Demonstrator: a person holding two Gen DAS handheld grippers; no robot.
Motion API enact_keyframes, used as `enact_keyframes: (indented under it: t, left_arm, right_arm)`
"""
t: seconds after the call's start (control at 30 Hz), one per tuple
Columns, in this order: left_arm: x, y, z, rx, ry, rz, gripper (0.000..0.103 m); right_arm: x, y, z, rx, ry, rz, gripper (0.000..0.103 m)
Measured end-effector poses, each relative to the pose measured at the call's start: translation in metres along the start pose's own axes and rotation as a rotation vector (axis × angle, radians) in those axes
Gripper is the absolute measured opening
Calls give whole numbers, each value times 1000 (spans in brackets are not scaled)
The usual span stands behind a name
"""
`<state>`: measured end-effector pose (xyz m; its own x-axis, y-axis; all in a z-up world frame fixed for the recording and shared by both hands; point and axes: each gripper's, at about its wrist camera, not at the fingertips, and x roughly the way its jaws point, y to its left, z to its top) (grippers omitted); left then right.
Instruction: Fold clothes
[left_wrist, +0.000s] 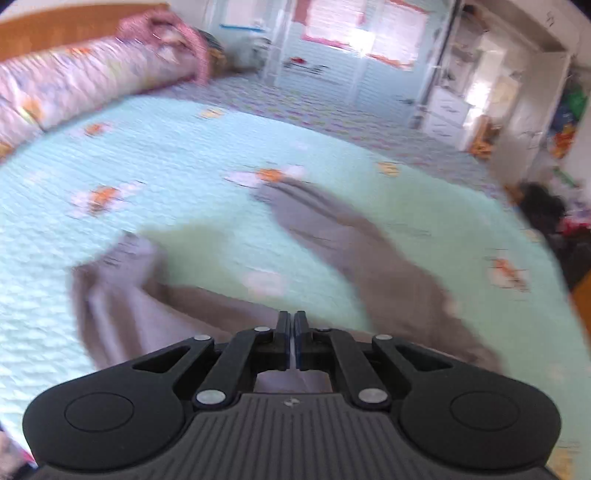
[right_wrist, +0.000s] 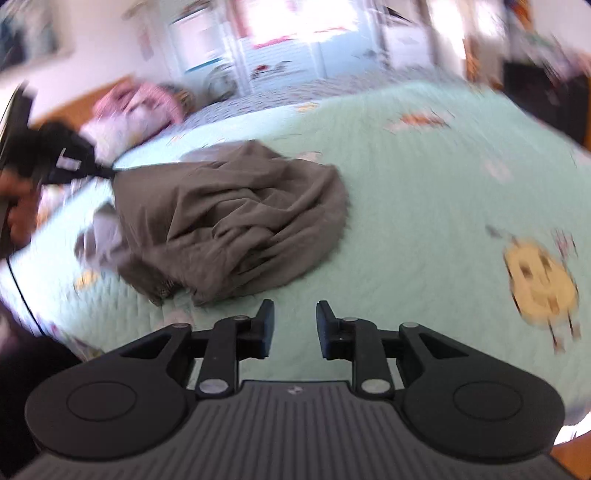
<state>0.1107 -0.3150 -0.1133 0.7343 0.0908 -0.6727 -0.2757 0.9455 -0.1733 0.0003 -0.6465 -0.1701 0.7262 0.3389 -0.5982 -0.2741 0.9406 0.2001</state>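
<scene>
Grey crumpled garment (right_wrist: 236, 218) — L tool (left_wrist: 290, 341) clamped on it, R tool (right_wrist: 294, 328) apart.

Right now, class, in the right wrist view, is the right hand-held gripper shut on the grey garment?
No: the right hand-held gripper is open and empty, with the crumpled grey garment lying beyond it on the bedspread.

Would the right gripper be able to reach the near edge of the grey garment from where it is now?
Probably yes. The right gripper is open and empty, and only bare bedspread lies between it and the crumpled grey garment. The left gripper pinches the far corner, clear of that path.
</scene>
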Motion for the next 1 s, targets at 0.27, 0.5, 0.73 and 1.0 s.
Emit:
enact_keyframes:
  t: [0.27, 0.5, 0.73, 1.0]
  left_arm:
    - [-36, -14, -37, 261, 38, -165, 1]
    - [-79, -71, -90, 688, -62, -344, 33]
    - [-30, -95, -121, 859, -21, -277, 33]
    - [1, -85, -95, 633, 62, -225, 17]
  right_arm:
    - [39, 45, 12, -204, 15, 13, 51]
    - [59, 66, 43, -291, 58, -14, 49]
    - [81, 86, 80, -360, 167, -31, 48]
    - [95, 94, 103, -341, 239, -29, 56]
